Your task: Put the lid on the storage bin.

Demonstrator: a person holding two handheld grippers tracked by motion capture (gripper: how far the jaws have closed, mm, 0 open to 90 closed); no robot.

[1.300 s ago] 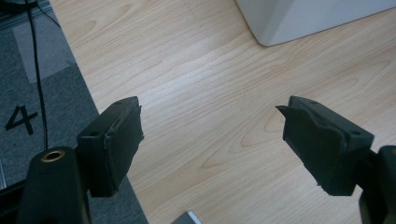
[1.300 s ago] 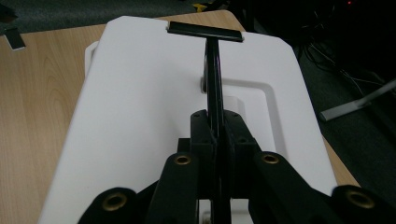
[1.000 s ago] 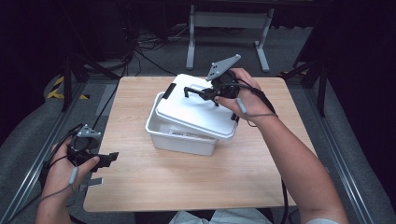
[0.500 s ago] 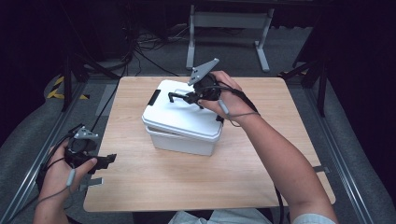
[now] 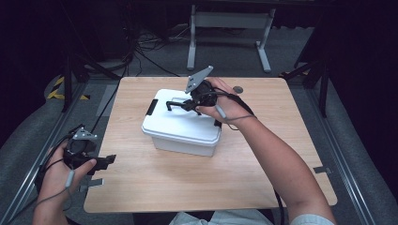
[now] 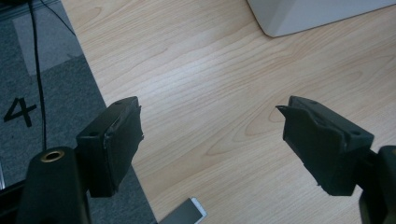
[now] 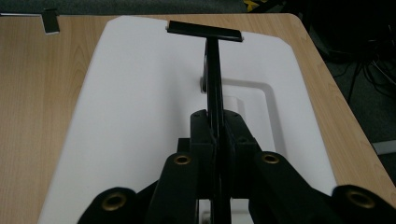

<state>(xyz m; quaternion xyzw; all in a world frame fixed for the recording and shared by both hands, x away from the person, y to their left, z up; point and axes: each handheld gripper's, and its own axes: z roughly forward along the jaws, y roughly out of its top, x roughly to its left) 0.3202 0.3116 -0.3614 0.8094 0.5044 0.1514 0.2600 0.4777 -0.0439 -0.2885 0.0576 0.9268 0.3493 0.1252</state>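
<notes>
1. White plastic box (image 5: 180,129) with lid (image 7: 140,107) on sits mid-surface, slightly far of centre, on the wooden surface (image 5: 225,183).
2. Right gripper (image 5: 180,105): fingers pressed together on the thin black handle (image 7: 214,88) standing up from the lid's recess.
3. Left gripper (image 6: 210,140): fingers spread, holding nothing, over bare wood at the near left corner, well apart from the box.
4. Handling guess: rigid thin-wall plastic, likely light; smooth sides look slippery for a side pinch.
5. The handle is the only real grab point. It's narrow, so expect the box to swing or tilt if lifted by it.
6. Black side latches (image 5: 151,107) look closed, so the lid should carry the body. Contents unknown, weight uncertain.
</notes>
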